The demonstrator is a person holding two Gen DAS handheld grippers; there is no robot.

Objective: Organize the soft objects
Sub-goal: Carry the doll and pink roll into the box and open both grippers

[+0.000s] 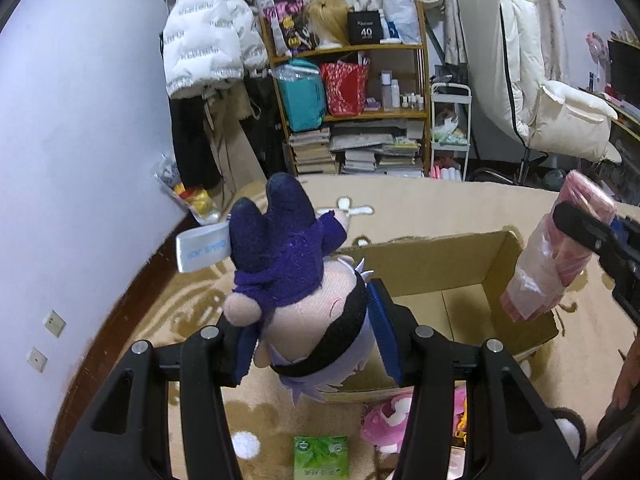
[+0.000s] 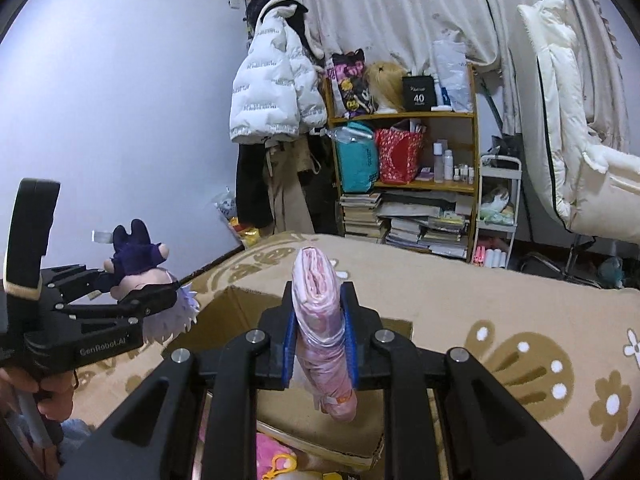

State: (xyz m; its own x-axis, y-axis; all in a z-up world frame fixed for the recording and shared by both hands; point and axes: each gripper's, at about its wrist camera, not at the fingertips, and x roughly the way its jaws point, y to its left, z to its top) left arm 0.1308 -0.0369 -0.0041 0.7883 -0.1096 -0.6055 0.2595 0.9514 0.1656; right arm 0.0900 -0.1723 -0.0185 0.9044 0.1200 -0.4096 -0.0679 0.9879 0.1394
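Left gripper pinches plush doll by head only; body sticks past fingertips, could snag box rim ahead. Right gripper squeezed tight on slick pink bagged bundle, may slide out

Right claw clamps a bagged pink fabric bundle.
Left claw grips an upside-down purple-clothed plush doll beside the brown cardboard box.

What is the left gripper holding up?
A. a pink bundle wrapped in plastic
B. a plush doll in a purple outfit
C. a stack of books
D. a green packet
B: the left gripper has its blue pads pressed on the head of the plush doll, held upside down near the cardboard box; the pink bundle is in the right gripper.
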